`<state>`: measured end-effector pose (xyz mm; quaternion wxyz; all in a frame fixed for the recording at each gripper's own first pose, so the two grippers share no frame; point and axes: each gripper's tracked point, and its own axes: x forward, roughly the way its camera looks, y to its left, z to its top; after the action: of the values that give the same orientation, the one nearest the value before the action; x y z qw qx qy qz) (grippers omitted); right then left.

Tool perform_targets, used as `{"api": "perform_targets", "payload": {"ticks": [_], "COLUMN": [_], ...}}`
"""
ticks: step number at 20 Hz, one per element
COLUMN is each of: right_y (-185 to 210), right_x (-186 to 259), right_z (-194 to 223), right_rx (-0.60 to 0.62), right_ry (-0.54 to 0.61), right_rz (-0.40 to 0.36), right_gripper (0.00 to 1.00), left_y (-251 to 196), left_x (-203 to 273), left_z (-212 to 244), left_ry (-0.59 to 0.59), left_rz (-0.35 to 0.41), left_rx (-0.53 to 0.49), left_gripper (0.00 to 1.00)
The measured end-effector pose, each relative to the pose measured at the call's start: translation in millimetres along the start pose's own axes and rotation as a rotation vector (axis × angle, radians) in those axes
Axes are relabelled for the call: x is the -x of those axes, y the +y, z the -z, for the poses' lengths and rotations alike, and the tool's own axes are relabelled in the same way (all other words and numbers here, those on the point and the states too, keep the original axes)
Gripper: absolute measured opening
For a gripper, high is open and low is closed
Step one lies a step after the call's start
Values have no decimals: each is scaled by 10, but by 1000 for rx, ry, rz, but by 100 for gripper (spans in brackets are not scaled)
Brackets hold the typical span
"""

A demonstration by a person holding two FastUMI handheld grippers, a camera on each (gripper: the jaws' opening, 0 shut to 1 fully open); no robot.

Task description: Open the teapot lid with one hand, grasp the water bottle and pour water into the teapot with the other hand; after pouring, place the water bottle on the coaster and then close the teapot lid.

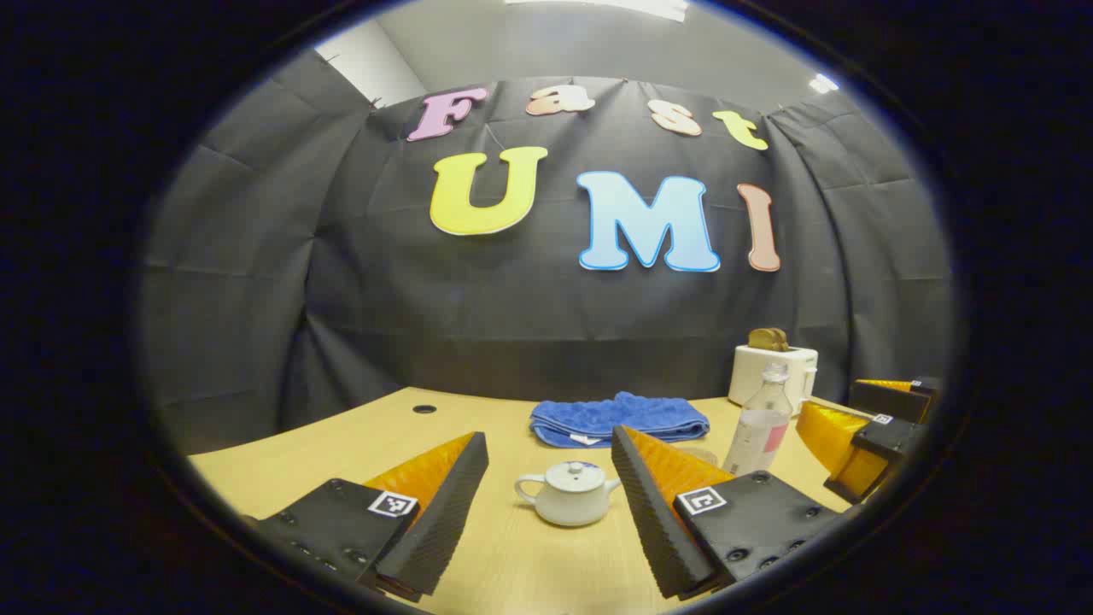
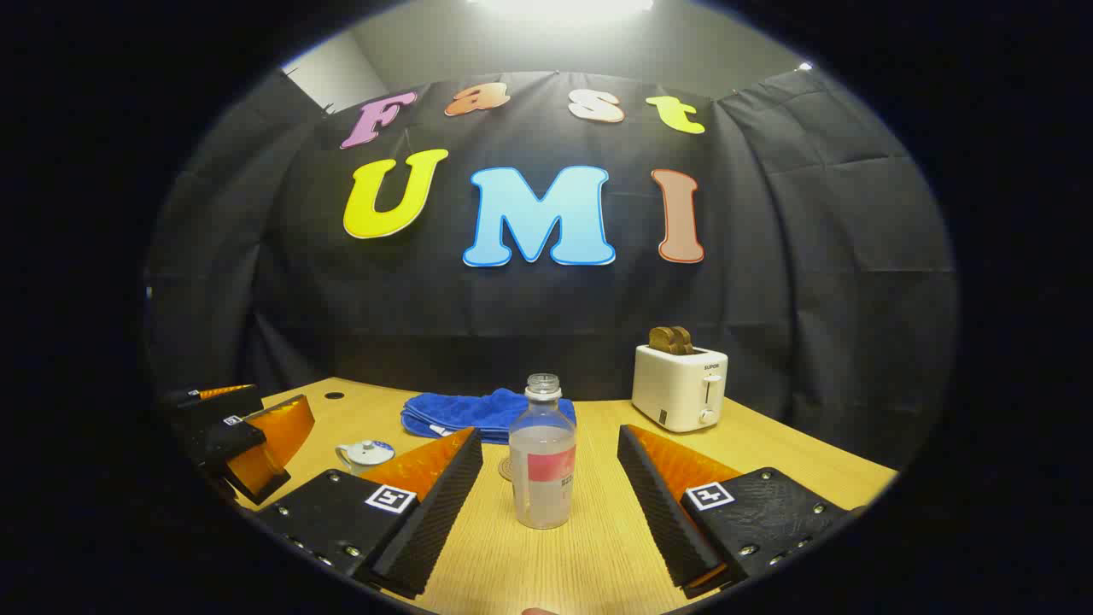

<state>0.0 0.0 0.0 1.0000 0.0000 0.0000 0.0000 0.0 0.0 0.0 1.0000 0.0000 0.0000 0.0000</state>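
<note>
A small white teapot (image 1: 570, 497) stands on the wooden table (image 1: 512, 564) with its lid (image 1: 574, 474) on. It lies between the spread fingers of my left gripper (image 1: 548, 437), which is open and touches nothing. A clear water bottle (image 2: 542, 465) with a red label and no cap stands upright between the fingers of my right gripper (image 2: 551, 434), open and apart from it. A round coaster (image 2: 505, 468) peeks out just behind the bottle. In the left gripper view the bottle (image 1: 762, 427) stands to the right of the teapot, with the right gripper (image 1: 841, 408) beside it.
A folded blue towel (image 1: 619, 418) lies behind the teapot. A white toaster (image 2: 680, 386) with bread in it stands at the back right. The table has a cable hole (image 2: 334, 395) at the back left. The left gripper (image 2: 282, 397) and the teapot (image 2: 363, 454) sit left of the bottle.
</note>
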Motion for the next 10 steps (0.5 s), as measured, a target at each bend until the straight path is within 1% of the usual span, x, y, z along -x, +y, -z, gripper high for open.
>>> {"api": "perform_targets", "payload": {"ticks": [4, 10], "right_y": [83, 56], "right_x": [73, 85], "right_z": [-83, -66], "right_rx": [5, -21], "right_ry": [-26, -16], "right_rz": [-13, -10], "right_gripper": [99, 99], "left_y": [50, 40], "left_x": [85, 83], "left_z": [-119, -108], "left_ry": [-31, -28], "left_rz": [-8, -4], "left_rx": [5, -3], "left_gripper": [95, 95]}}
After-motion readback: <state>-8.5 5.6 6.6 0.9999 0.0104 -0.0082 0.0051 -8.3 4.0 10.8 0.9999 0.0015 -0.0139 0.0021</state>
